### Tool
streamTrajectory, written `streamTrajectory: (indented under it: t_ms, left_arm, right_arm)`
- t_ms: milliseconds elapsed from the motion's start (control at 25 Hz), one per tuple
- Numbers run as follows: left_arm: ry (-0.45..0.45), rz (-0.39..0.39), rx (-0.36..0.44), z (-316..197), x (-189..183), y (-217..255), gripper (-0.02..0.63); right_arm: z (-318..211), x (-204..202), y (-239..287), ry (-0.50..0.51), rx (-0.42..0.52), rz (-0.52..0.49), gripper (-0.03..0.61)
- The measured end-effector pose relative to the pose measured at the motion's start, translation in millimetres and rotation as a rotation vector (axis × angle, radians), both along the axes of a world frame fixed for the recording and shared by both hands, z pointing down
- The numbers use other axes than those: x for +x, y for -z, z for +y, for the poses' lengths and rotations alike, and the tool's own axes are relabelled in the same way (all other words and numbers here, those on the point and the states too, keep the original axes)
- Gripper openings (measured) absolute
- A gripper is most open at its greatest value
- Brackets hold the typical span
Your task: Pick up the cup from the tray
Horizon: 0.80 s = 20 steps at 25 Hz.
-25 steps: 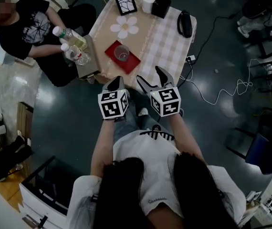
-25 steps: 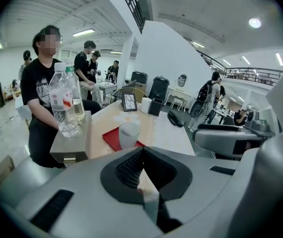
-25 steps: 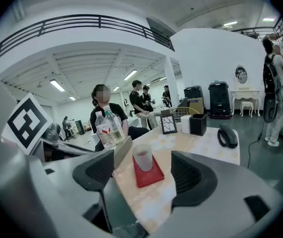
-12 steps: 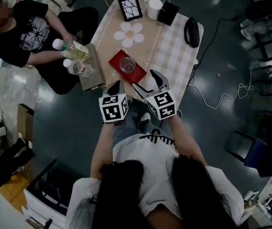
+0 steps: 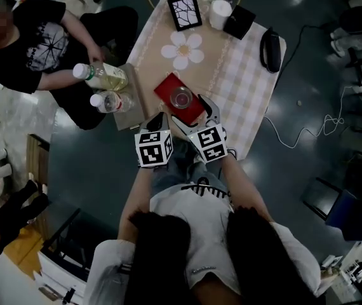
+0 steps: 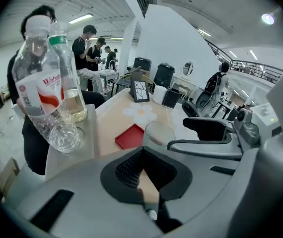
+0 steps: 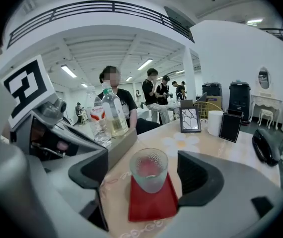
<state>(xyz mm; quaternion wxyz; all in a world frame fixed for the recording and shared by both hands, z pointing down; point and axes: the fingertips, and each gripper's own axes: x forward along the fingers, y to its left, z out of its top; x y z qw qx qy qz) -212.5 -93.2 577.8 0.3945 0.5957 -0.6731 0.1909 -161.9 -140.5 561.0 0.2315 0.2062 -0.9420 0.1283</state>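
Note:
A clear dimpled glass cup (image 7: 149,170) stands upright on a small red tray (image 7: 154,206) near the table's front edge. In the head view the cup (image 5: 182,97) and tray (image 5: 170,88) lie just ahead of both grippers. My right gripper (image 7: 142,168) has its jaws opening, one on either side of the cup, and the pads stay clear of the glass. My left gripper (image 5: 157,121) hovers left of the tray at the table edge, shut with nothing in it. From the left gripper view the cup (image 6: 159,133) sits beyond the closed jaws, beside the right gripper's fingers (image 6: 206,129).
A seated person (image 5: 38,40) at the left holds two plastic bottles (image 5: 105,81) over a grey box (image 5: 133,100). Farther back on the checked table (image 5: 244,88) are a flower mat (image 5: 183,48), a picture frame (image 5: 185,11), a white cylinder (image 5: 219,13) and black items (image 5: 270,42). A cable (image 5: 301,129) trails on the floor.
Both grippers have moved forward to the table's front edge. The right gripper's jaws have spread wider and now straddle the cup. The person's bottles shifted slightly.

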Motion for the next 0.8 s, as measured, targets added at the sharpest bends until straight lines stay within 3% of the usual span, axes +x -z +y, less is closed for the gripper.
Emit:
streamTrajectory:
  t_ms: [240,440,800]
  left_arm:
    - [0.005,0.024,-0.013,-7.0,-12.1,-10.1,0.006]
    - [-0.059,0.029,-0.034,-17.6,-16.8,-22.4,0.006]
    - [-0.029,0.062,-0.039,-29.8,-26.5,-35.2,0.006]
  right_arm:
    - [-16.0,-14.4,-25.0,-0.027,0.007,0.02,0.419]
    - [-19.6,-27.7,-42.9,0.008,0.053,0.077,0.419]
    - [-31.2,-36.5,-63.6,-0.034,0.032,0.099,0.417]
